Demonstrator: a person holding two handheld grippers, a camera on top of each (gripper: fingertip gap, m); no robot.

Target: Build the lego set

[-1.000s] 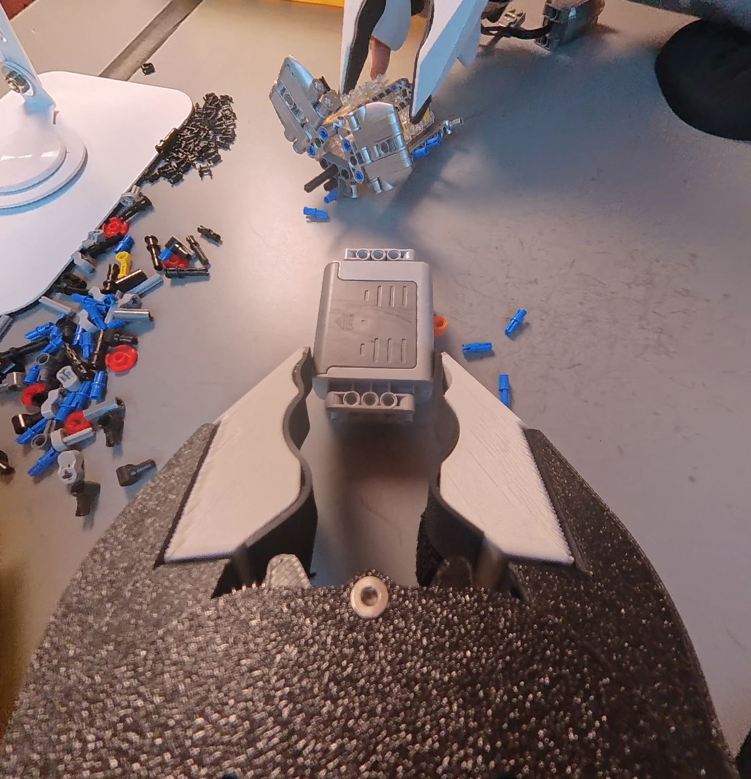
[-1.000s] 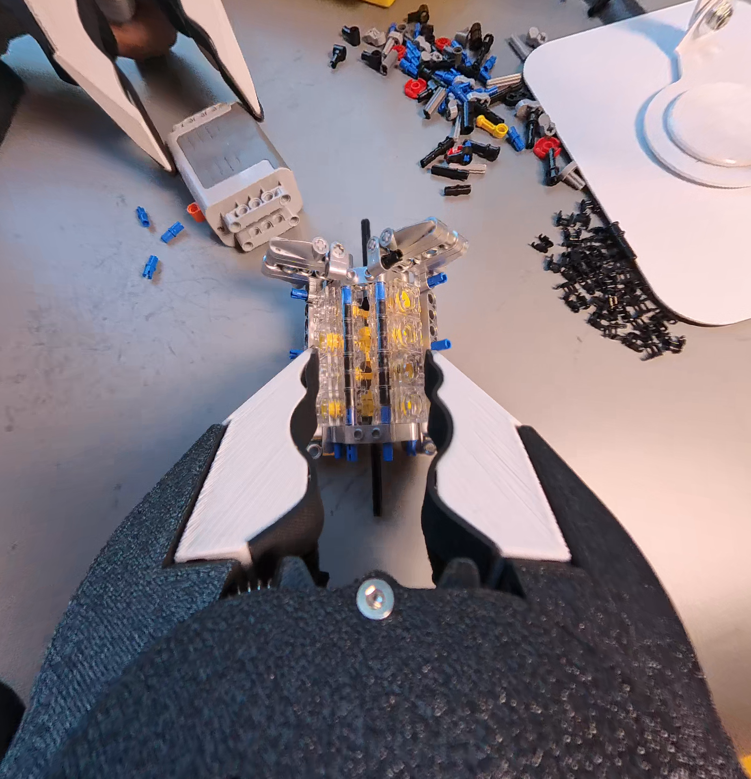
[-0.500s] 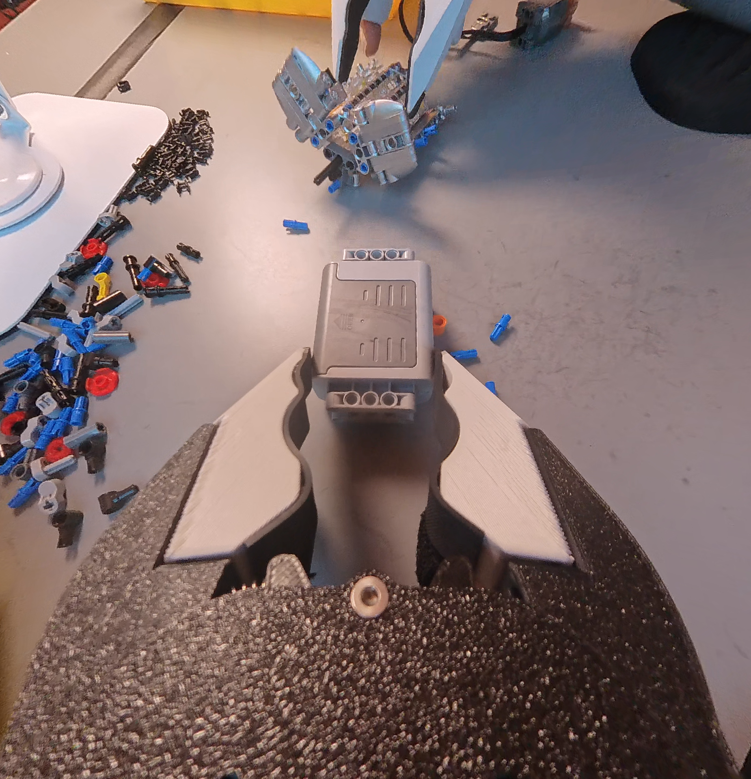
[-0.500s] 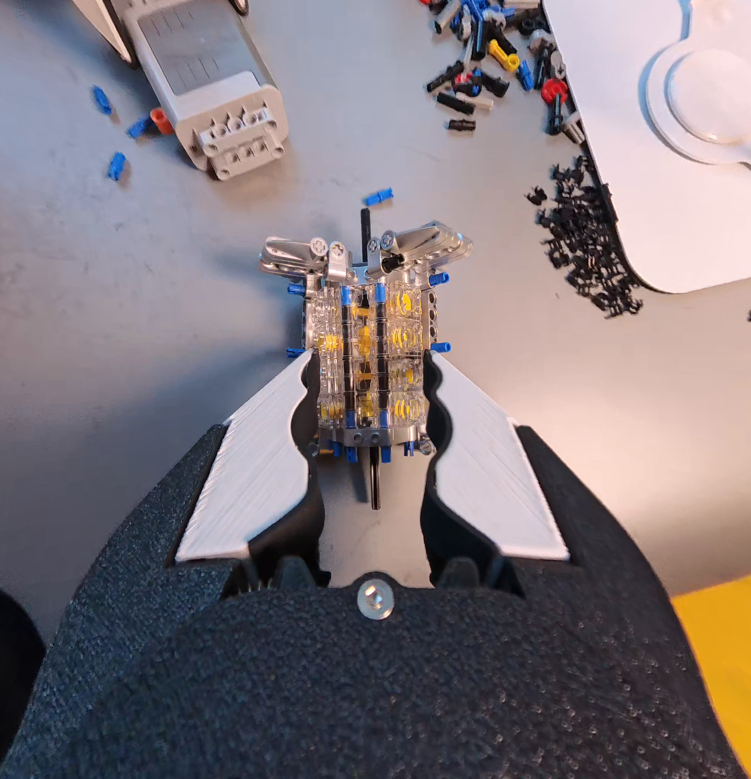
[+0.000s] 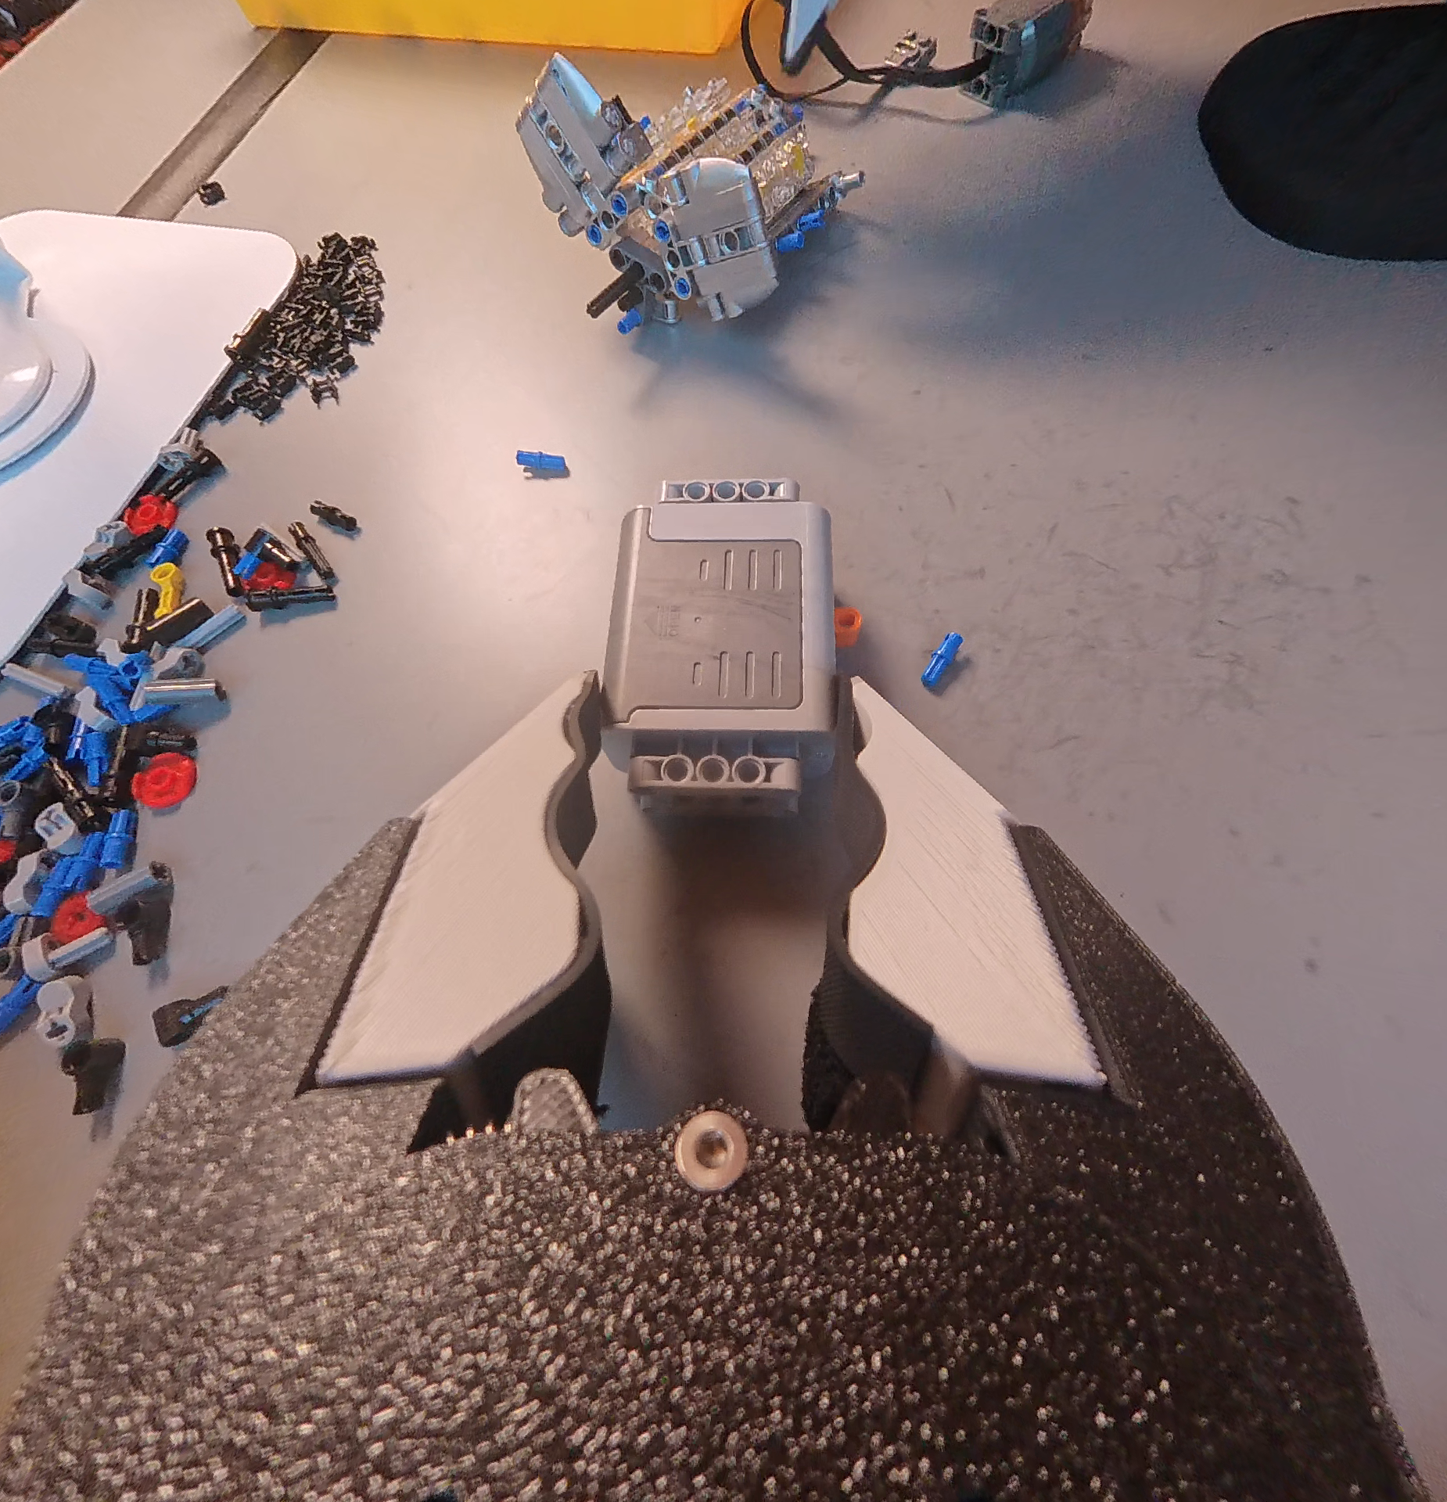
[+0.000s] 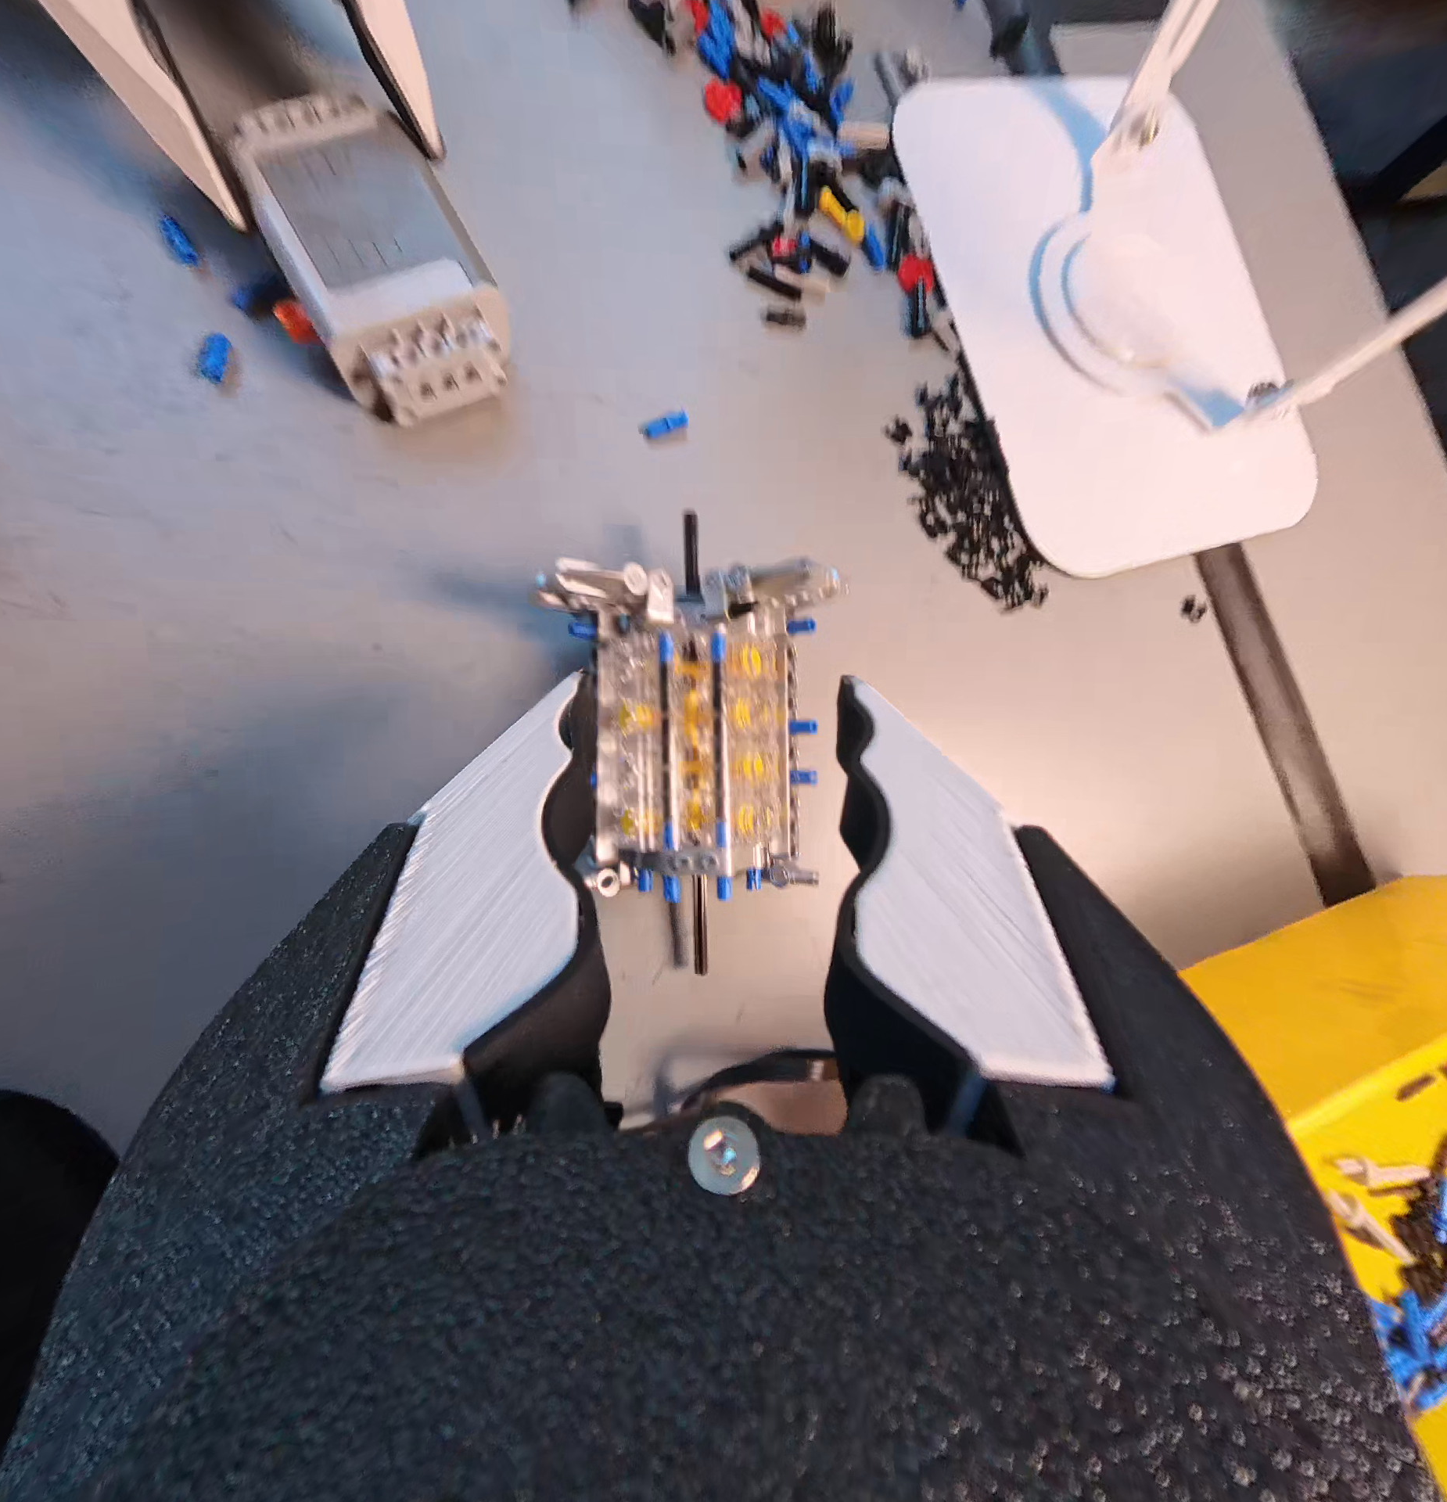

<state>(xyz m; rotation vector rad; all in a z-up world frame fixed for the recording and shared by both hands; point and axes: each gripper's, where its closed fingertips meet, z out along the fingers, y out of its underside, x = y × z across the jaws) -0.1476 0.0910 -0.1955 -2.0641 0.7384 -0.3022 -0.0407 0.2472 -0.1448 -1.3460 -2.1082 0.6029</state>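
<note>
My left gripper (image 5: 716, 691) lies low over the grey table (image 5: 1110, 488), fingers pinching the grey battery box (image 5: 716, 626) at its near end. My right gripper (image 6: 708, 691) hovers above, spread around the clear brick assembly (image 6: 692, 731); only the left finger touches it.

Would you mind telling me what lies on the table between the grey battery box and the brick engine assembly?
In the left wrist view, only one loose blue pin lies between the grey battery box and the brick engine assembly; the rest is bare table.
</note>
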